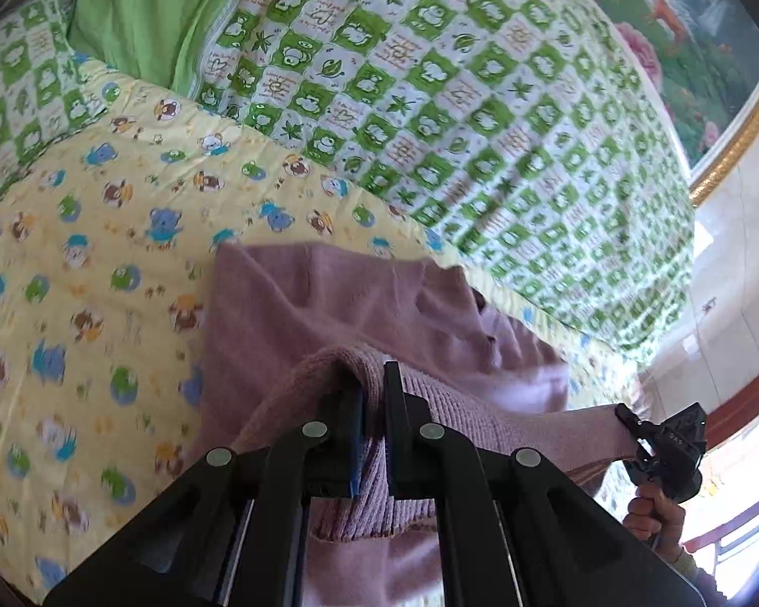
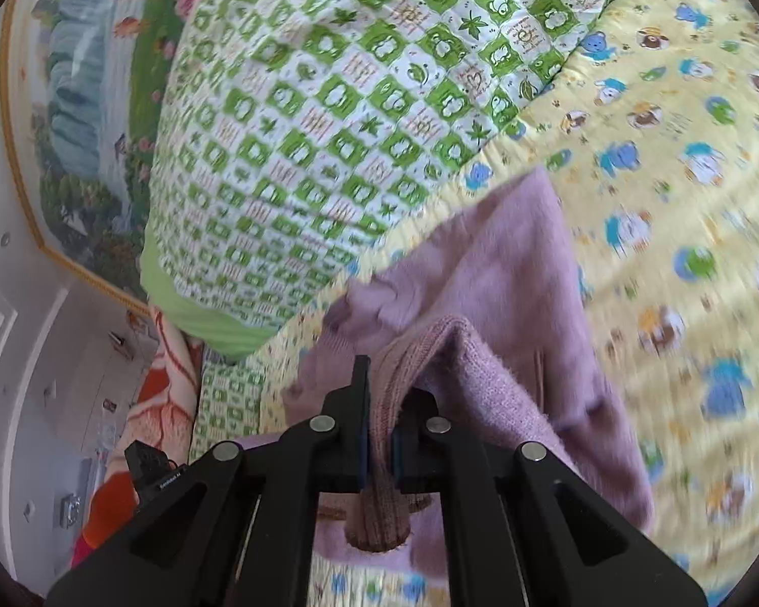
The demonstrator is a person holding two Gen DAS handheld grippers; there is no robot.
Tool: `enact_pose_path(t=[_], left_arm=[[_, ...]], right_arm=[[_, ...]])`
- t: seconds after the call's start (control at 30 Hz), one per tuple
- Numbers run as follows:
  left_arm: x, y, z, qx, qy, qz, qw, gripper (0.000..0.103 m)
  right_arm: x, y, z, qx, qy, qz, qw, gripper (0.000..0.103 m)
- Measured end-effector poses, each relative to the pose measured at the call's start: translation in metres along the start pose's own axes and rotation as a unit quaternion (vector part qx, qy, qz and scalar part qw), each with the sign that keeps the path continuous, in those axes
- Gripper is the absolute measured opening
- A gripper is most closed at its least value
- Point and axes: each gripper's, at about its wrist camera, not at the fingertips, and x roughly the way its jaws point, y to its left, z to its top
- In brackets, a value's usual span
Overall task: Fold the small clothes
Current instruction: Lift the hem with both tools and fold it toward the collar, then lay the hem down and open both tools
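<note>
1. Your left gripper (image 1: 374, 394) is clamped tight on the ribbed edge of the pink sweater (image 1: 298, 313).
2. Your right gripper (image 2: 379, 404) pinches another ribbed fold of the same sweater, fingers nearly together.
3. The sweater hangs from both grippers, its far part draped over the yellow animal-print sheet (image 1: 76, 263).
4. A green checked quilt (image 1: 430, 101) lies bunched just beyond it.
</note>
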Motion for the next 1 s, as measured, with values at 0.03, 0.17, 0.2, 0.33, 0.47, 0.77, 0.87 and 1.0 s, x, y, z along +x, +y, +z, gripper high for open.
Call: enact_pose_path(t=[0.03, 0.17, 0.2, 0.33, 0.47, 0.77, 0.87, 1.0], left_arm=[[0.011, 0.002, 0.008, -0.006, 0.000, 0.004, 1.0000, 0.004], [0.053, 0.012, 0.031, -0.015, 0.003, 0.031, 0.9994, 0.005], [0.064, 0.015, 0.035, -0.017, 0.007, 0.038, 0.9991, 0.005], [0.103, 0.026, 0.043, -0.026, 0.026, 0.062, 0.9974, 0.005], [0.119, 0.025, 0.041, -0.006, 0.030, 0.089, 0.9956, 0.006], [0.079, 0.021, 0.038, 0.002, 0.001, 0.107, 0.9943, 0.053], [0.050, 0.014, 0.027, 0.022, -0.019, 0.118, 0.9926, 0.061], [0.026, -0.014, -0.013, 0.079, 0.004, 0.054, 0.9954, 0.060]], right_arm=[[0.008, -0.002, 0.008, 0.001, 0.000, -0.002, 1.000, 0.007], [0.047, -0.010, 0.039, 0.000, 0.005, -0.018, 1.000, 0.007], [0.056, -0.013, 0.045, -0.003, 0.009, -0.028, 1.000, 0.007], [0.087, -0.034, 0.061, 0.000, 0.024, -0.090, 0.996, 0.009], [0.104, -0.052, 0.064, 0.014, 0.032, -0.116, 0.993, 0.010], [0.093, -0.039, 0.073, 0.016, 0.024, -0.090, 0.996, 0.041], [0.070, -0.029, 0.072, 0.002, -0.008, -0.097, 0.995, 0.054], [0.043, -0.014, 0.061, -0.023, -0.027, -0.083, 0.996, 0.056]])
